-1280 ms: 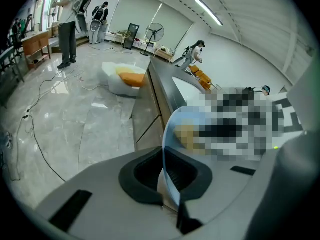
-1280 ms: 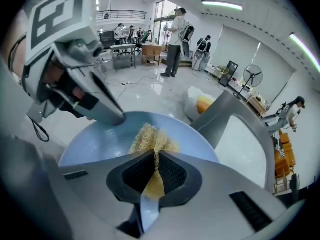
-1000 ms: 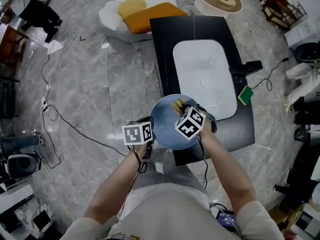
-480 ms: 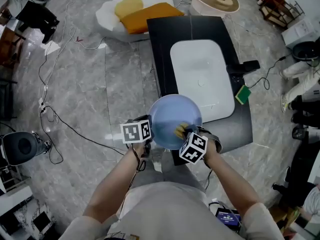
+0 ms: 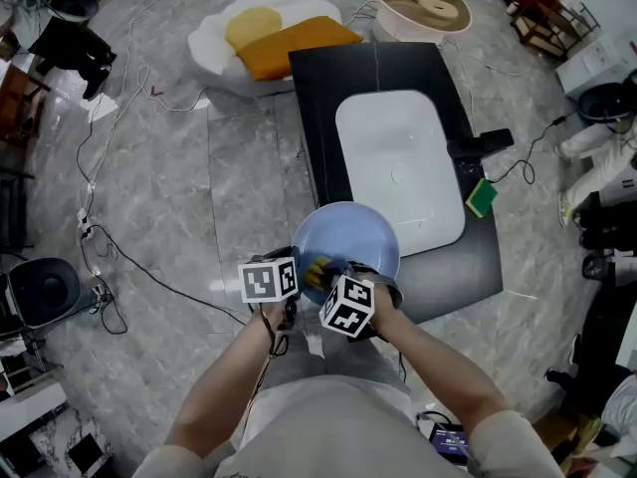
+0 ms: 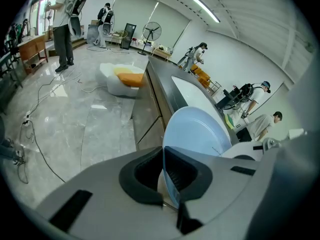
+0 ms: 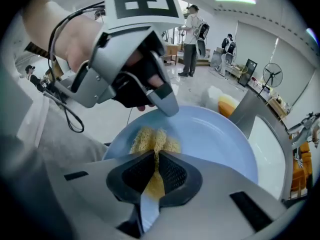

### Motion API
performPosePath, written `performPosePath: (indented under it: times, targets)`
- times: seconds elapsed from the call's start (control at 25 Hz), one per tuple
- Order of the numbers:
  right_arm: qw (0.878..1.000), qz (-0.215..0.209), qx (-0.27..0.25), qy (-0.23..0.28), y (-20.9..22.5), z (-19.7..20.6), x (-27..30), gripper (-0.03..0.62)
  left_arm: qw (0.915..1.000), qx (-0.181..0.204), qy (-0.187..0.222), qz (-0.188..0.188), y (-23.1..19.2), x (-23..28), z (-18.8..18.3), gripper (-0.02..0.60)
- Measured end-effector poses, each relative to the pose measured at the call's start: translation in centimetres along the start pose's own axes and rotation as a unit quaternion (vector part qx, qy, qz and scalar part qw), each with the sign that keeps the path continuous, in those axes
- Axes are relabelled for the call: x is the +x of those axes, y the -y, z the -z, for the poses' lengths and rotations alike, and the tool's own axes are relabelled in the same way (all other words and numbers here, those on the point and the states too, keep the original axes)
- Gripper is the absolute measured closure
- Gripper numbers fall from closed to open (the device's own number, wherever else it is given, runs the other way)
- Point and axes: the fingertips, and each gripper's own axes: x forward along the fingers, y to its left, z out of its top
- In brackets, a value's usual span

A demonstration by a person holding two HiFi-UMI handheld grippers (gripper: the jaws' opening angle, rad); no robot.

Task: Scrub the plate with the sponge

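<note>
The plate (image 5: 356,235) looks smooth and glossy, the sponge (image 7: 150,140) coarse and fibrous, the floor (image 5: 179,187) polished stone.

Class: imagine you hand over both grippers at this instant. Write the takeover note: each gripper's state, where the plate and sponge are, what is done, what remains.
Left gripper: shut on the rim of the blue plate, holding it above the near end of the black counter, by the white sink.
Right gripper: shut on the yellow sponge, which is pressed on the plate's face close to the left gripper.
Done: plate and sponge are picked up and in contact; no dirt visible.
Left: scrub the rest of the face, then probably set both down.
</note>
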Motion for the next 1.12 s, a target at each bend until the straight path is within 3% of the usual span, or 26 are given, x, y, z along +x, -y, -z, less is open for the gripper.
performPosePath:
  times: [0.12,0.28,0.52,0.84,1.12]
  targets:
    - [1.0,0.016,0.018,0.013,3.0,-1.0,0.2,0.542,1.0,-0.004,-0.002,0.002,0.0,-0.1,-0.1,0.554]
    - [0.996,0.07,0.042,0.022,8.8,-0.9,-0.3,0.542,1.0,-0.009,-0.002,0.003,0.3,0.1,-0.2,0.554]
    - [0.99,0.126,0.064,-0.007,13.3,1.8,-1.8,0.542,0.9999,-0.013,-0.003,0.004,0.2,0.1,-0.2,0.554]
    - [0.987,0.122,0.07,-0.076,10.0,7.7,-4.2,0.543,1.0,0.005,-0.007,-0.003,-0.1,0.2,-0.7,0.554]
    - [0.988,0.091,0.102,-0.073,4.3,9.2,-4.9,0.545,0.9999,-0.002,-0.003,0.013,0.5,0.6,-1.0,0.554]
